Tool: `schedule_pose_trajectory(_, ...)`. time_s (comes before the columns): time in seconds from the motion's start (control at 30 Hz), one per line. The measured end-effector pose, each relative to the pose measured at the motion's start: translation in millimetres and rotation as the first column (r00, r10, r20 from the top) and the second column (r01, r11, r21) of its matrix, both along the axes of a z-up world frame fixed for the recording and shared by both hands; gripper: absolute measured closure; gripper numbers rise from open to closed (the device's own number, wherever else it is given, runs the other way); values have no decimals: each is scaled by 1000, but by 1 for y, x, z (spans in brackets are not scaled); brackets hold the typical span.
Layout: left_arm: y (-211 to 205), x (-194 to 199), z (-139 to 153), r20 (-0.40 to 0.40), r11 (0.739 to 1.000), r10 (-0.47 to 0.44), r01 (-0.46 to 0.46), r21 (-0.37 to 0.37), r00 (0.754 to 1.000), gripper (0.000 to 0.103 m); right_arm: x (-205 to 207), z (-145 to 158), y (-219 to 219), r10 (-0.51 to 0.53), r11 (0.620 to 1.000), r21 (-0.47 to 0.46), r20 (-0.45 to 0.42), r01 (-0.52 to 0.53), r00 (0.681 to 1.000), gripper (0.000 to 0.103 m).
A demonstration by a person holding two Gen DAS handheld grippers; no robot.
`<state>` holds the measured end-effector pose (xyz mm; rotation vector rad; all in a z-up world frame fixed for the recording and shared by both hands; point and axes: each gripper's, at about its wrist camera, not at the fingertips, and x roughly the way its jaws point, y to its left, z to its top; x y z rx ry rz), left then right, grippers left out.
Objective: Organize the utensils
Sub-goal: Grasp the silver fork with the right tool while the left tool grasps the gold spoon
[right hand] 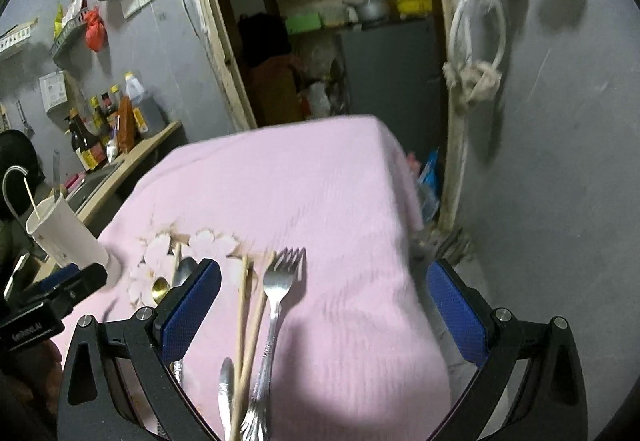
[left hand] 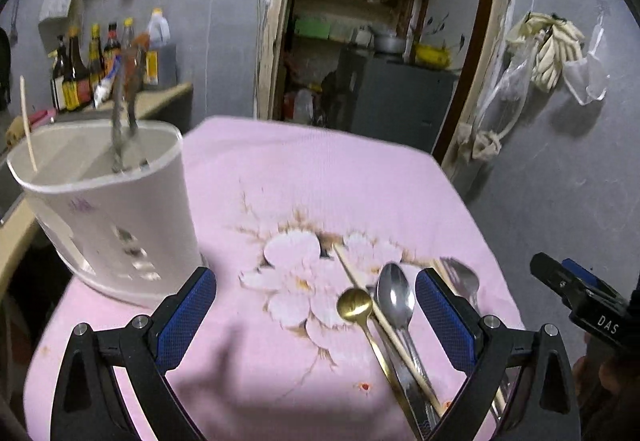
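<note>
A white utensil holder (left hand: 116, 209) stands at the left of the pink flowered tablecloth (left hand: 304, 177); a blurred metal utensil (left hand: 126, 109) and one chopstick (left hand: 28, 125) stick out of it. My left gripper (left hand: 316, 317) is open above the cloth, nothing between its fingers. Just inside its right finger lie a gold spoon (left hand: 356, 305), a silver spoon (left hand: 396, 297) and a chopstick (left hand: 384, 325). In the right wrist view my right gripper (right hand: 324, 313) is open over a silver fork (right hand: 280, 289) and two chopsticks (right hand: 250, 305). The holder (right hand: 68, 237) shows far left.
A counter (left hand: 160, 101) with sauce bottles (left hand: 80, 69) runs along the left wall. An open doorway (left hand: 376, 21) with shelves and a grey cabinet lies behind the table. Plastic bags and rope (left hand: 548, 49) hang on the right wall. The table's right edge (right hand: 416, 209) drops off near the wall.
</note>
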<state>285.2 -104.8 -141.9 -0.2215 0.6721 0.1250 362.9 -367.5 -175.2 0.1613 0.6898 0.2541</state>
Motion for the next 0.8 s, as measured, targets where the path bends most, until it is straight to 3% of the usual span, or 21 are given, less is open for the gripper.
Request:
schedule_pose_trajectory(0.1,1,9,-15,-61,999,-19,17,-39,998,3,10,-16,1,29,999,29,-35,-28,999,3)
schedule_pose_trajectory(0.17,2,14,-22,-84,998,-31,26,-61,996,4,16,-26,5,69,997,41,-62,-66,996,14)
schedule_pose_trajectory(0.2,1,16,-26,-95,997,-43,36,-75,995,6,17,-29,9,78,996,42,-72,-76,994,25)
schedule_pose_trajectory(0.23,0,17,-29,-103,996,-53,44,-82,993,11,19,-33,11,92,995,43,-88,-88,992,33)
schedule_pose_trajectory(0.43,-7,35,-47,-170,988,-129,112,-105,977,43,28,-51,18,174,982,103,-147,-160,974,53)
schedule_pose_trajectory(0.67,-9,48,-51,-172,984,-166,153,-87,971,66,39,-59,23,241,964,158,-174,-215,955,60)
schedule_pose_trajectory(0.8,-6,49,-52,-170,979,-192,177,-101,967,69,49,-61,26,283,949,199,-185,-246,941,70)
